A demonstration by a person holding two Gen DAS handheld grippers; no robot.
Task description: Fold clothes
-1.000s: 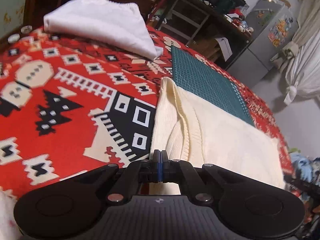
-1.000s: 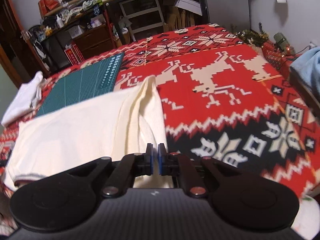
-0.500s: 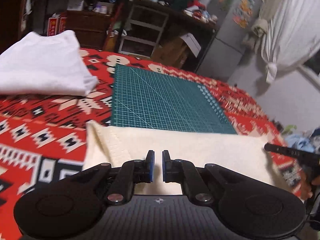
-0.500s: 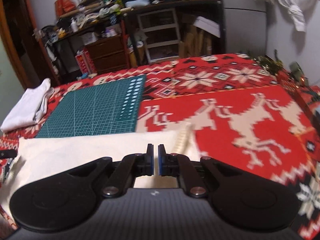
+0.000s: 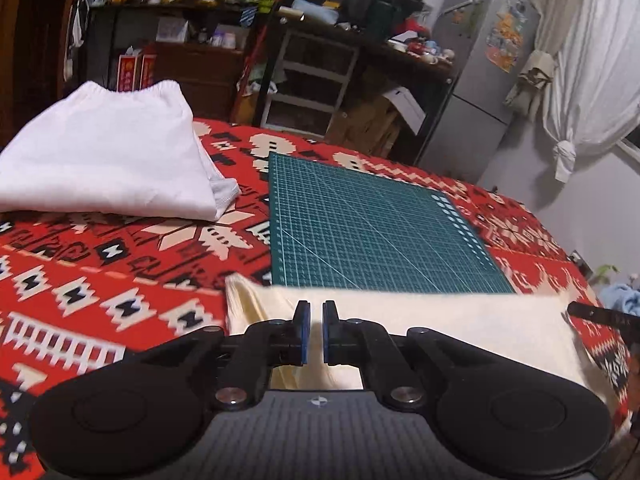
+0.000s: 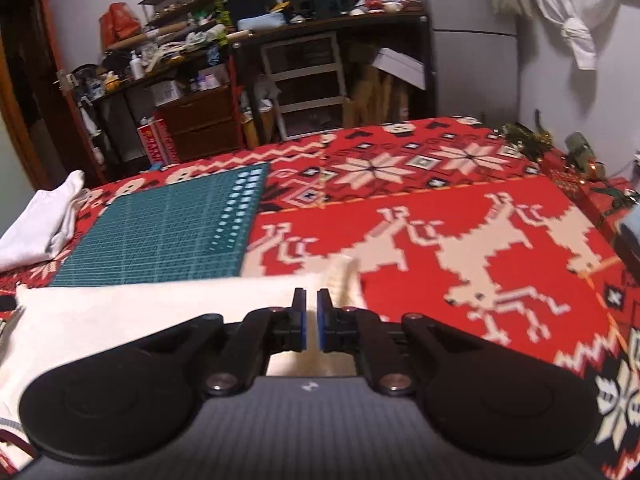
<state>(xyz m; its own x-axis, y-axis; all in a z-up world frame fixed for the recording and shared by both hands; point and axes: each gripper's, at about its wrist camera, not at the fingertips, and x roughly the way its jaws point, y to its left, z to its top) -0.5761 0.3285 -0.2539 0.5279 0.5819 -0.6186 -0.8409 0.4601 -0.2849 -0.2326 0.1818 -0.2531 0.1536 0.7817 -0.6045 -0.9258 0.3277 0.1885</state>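
A cream knit garment (image 5: pixel 440 320) lies stretched crosswise over the red patterned blanket (image 5: pixel 100 280), just short of the green cutting mat (image 5: pixel 360 232). My left gripper (image 5: pixel 316 316) sits at the garment's left end, its jaws nearly together with cream cloth showing in the narrow gap. In the right wrist view the same cream garment (image 6: pixel 140 308) runs off to the left, and my right gripper (image 6: pixel 311 304) pinches its right end by a ribbed edge (image 6: pixel 344 280). A dark tip of the right gripper (image 5: pixel 600 314) shows at the garment's far end in the left wrist view.
A folded white garment (image 5: pixel 108 160) rests on the blanket to the left of the mat, also visible as the white garment (image 6: pixel 44 224). Cluttered shelves (image 6: pixel 180 80), drawers and a grey fridge (image 5: pixel 472 80) stand beyond the bed. Blanket with reindeer pattern (image 6: pixel 460 240) spreads to the right.
The garment, earlier lying lengthwise away from both grippers, now runs crosswise as a narrower band near the mat. Both views have swung up and forward. The left jaws show a small gap now.
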